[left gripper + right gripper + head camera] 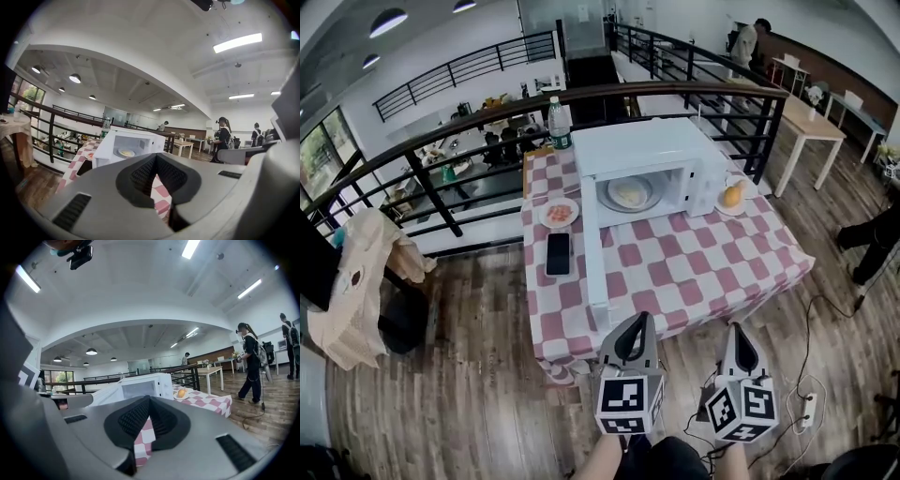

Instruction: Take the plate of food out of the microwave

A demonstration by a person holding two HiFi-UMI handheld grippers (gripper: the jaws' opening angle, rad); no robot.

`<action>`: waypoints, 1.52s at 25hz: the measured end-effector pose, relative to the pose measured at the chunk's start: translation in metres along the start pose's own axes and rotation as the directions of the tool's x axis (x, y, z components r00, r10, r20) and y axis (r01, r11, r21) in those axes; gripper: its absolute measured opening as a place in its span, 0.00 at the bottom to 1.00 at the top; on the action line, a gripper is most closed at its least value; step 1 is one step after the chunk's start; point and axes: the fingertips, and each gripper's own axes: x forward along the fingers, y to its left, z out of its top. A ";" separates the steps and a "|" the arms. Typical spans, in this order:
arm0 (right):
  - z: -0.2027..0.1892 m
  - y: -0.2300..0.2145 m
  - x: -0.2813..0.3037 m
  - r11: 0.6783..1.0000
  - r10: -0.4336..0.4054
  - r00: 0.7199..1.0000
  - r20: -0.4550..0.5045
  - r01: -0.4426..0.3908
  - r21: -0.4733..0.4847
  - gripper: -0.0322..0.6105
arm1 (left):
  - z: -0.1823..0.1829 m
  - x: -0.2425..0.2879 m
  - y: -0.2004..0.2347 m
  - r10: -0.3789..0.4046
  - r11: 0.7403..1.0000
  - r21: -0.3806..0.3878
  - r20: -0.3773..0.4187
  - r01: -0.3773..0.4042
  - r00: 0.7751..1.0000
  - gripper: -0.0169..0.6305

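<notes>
A white microwave [647,155] stands at the back of the checkered table [694,272], its door [595,258] swung wide open toward me. Inside it lies a plate of pale food [629,193], also visible in the left gripper view as the plate [125,153] in the microwave [136,140]. My left gripper [639,323] and right gripper [739,335] hover side by side off the table's near edge, both shut and empty. The right gripper view shows the microwave [140,387] from the side.
Left of the microwave sit a small plate with reddish food [559,213] and a black phone [558,253]. A water bottle [559,124] stands behind, a plate with an orange item [732,196] to the right. A black railing [431,141] runs behind. People stand at the right [251,364].
</notes>
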 end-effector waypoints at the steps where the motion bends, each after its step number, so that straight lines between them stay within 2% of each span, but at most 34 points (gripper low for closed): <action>1: 0.000 0.000 0.002 1.000 -0.003 1.000 -0.001 0.003 -0.001 0.05 | 0.000 0.003 0.001 -0.002 1.000 -0.003 0.001 0.002 1.000 0.04; 10: 0.000 0.002 0.028 1.000 -0.015 1.000 -0.017 0.015 -0.009 0.05 | 0.001 0.026 0.013 -0.015 1.000 -0.010 -0.009 0.015 1.000 0.04; 19: 0.001 0.003 0.073 0.999 0.038 0.999 -0.037 -0.038 -0.009 0.05 | 0.003 0.059 0.027 0.029 1.000 -0.011 -0.017 -0.029 0.999 0.04; 31: 0.012 -0.015 0.157 0.991 0.133 0.989 -0.063 -0.134 -0.011 0.05 | 0.011 0.129 0.038 0.125 0.992 -0.023 -0.013 -0.126 0.992 0.04; 38: 0.022 -0.022 0.208 0.975 0.219 0.972 -0.085 -0.220 -0.003 0.05 | 0.016 0.167 0.050 0.224 0.974 -0.028 -0.016 -0.224 0.974 0.04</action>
